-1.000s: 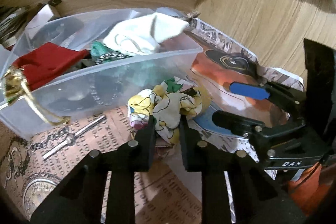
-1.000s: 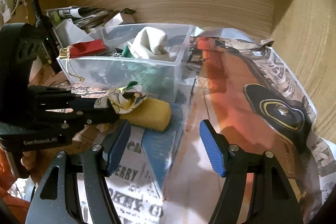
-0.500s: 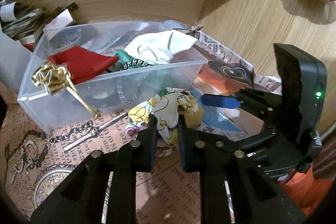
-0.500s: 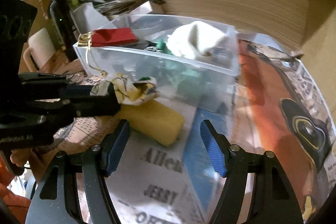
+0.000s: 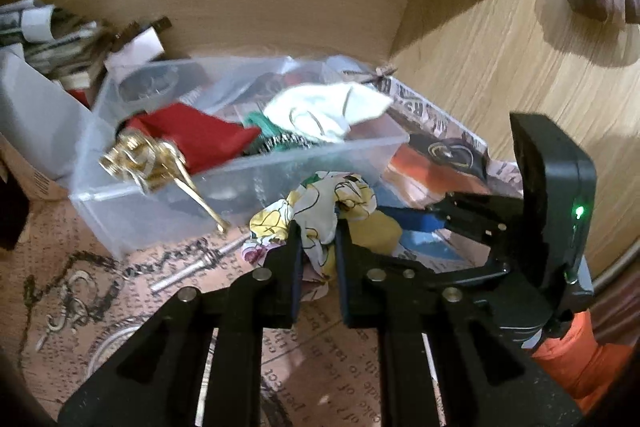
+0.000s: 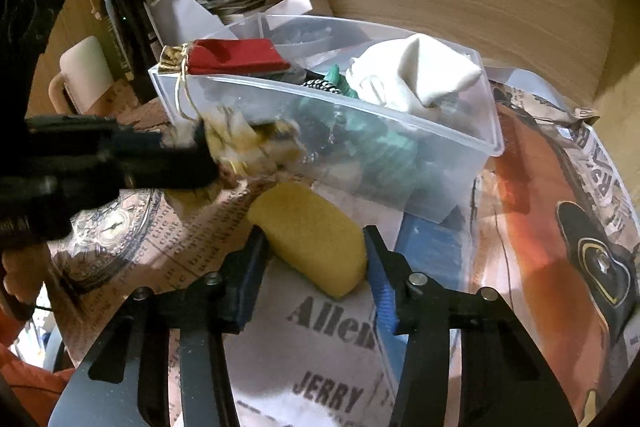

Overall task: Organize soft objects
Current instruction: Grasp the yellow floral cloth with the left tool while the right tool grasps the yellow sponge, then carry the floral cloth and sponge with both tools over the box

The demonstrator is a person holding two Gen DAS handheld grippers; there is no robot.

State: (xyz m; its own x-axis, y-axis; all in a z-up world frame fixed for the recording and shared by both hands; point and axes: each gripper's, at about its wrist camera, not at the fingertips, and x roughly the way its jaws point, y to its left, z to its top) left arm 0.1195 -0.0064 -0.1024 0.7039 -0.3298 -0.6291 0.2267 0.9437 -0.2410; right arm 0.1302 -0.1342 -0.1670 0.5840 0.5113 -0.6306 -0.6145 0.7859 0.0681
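The clear plastic bin (image 6: 460,163) already holds several soft things: a white cloth (image 6: 416,75) at its 2 o'clock end, a red pouch (image 6: 236,57) at the 10 o'clock end, and something green and knitted (image 6: 360,143) between them. That part of the sorting looks done.

Two soft items are still outside. The left tool (image 5: 316,239) has its fingers pinched tight on a floral fabric scrunchie (image 5: 316,211), lifted off the tabletop (image 5: 168,303) just in front of the bin's near wall, below the rim. In the right wrist view it is blurred, at about 9 o'clock from the bin's centre. My reading is that it is on its way in and needs to rise over the rim before release.

The yellow sponge (image 6: 312,235) lies on the newspaper-covered tabletop just before the bin. The right tool (image 6: 312,267) straddles it, jaws wide apart, one blue pad at each end of the sponge, close to or just touching; nothing is gripped yet. It is probably the next piece to go in.

A chain and metal pin (image 5: 192,267) lie at 8 o'clock of the bin; being hard, they are probably not part of this job.
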